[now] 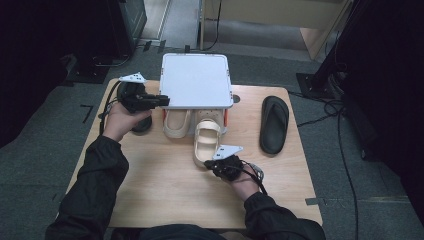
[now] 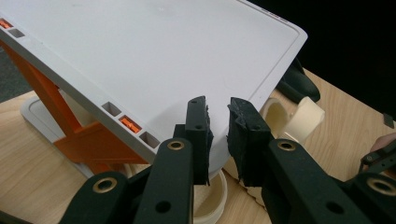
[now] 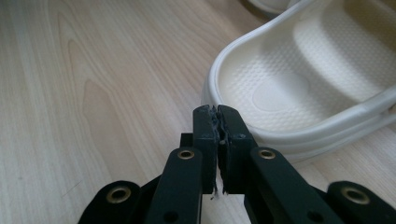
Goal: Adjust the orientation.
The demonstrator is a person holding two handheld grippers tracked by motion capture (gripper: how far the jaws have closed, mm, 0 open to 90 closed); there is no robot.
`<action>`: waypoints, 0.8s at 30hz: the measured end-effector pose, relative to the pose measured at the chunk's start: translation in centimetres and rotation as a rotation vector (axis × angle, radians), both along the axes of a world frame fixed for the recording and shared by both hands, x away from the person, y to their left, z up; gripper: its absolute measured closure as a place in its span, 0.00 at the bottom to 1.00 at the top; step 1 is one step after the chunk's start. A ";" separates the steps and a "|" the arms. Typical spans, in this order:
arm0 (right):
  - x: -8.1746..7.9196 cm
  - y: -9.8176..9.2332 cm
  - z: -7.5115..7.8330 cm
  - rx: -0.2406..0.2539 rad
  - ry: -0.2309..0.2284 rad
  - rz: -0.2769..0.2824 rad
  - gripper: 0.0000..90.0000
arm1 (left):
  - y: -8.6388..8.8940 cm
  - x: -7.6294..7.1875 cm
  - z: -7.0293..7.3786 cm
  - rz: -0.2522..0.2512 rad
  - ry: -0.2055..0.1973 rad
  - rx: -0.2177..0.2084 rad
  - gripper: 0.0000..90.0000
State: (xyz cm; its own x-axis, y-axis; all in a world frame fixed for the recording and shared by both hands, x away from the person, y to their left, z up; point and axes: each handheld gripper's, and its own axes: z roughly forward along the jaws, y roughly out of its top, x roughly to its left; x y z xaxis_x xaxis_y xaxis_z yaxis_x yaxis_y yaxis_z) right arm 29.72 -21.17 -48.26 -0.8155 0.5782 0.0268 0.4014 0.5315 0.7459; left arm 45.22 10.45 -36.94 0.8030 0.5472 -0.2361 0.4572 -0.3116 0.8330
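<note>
Nearest us, the right gripper point(image 1: 223, 162) sits low on the worktop point(image 1: 165, 185), fingers point(image 3: 205, 126) pressed together on nothing, tips right at the heel rim of the cream sandal point(image 1: 206, 142). That sandal lies half out from under the white rack point(image 1: 196, 80); its twin point(image 1: 177, 123) is tucked deeper alongside. Further back, the left gripper point(image 1: 162, 101) meets the rack's near-left corner, fingers point(image 2: 198, 133) narrowly parted astride the shelf edge, though I can't tell if they bite. To do this well, I'd steady the rack and nudge the heel straight in. A black sandal point(image 1: 274, 124) waits well off right.
</note>
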 end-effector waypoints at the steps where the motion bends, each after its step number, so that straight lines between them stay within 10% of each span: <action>1: 0.1 0.0 0.1 0.002 -0.001 -0.009 0.96 | 0.0 0.0 0.0 -0.001 0.000 0.000 0.87; 24: 2.9 0.3 0.9 0.039 -0.041 -0.078 0.96 | 0.0 0.0 0.0 -0.003 -0.001 0.000 0.87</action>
